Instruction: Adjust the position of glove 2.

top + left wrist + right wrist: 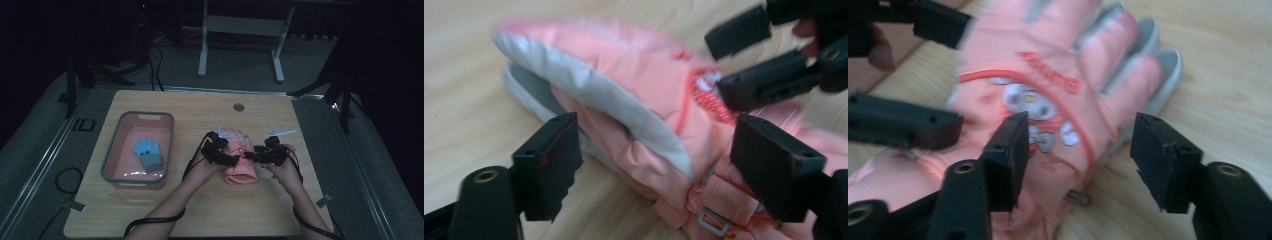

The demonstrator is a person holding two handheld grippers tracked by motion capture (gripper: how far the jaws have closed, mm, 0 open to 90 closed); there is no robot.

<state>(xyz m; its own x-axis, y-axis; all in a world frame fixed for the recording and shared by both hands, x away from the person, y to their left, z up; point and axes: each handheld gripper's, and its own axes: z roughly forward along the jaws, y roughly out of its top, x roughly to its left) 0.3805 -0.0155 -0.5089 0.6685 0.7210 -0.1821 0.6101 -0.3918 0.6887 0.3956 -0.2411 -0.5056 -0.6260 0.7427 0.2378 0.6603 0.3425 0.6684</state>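
A pink padded glove (240,159) lies on the wooden table, cuff toward the person and fingers pointing away. It has grey fingertips (1168,65), a cartoon patch (1033,107) and grey palm trim (589,90). My left gripper (234,159) comes in from the left, open, its jaws straddling the glove's thumb side (644,150). My right gripper (251,156) comes in from the right, also open, with one jaw over the patch and the other beyond the glove's edge (1087,157). The two grippers' tips nearly meet over the glove.
A pink bin (112,145) stands at the table's left with a blue glove (148,154) lying inside. A small white item (280,133) lies behind the right hand, and a round grommet (238,107) sits near the far edge. Bare wood lies in front of the hands.
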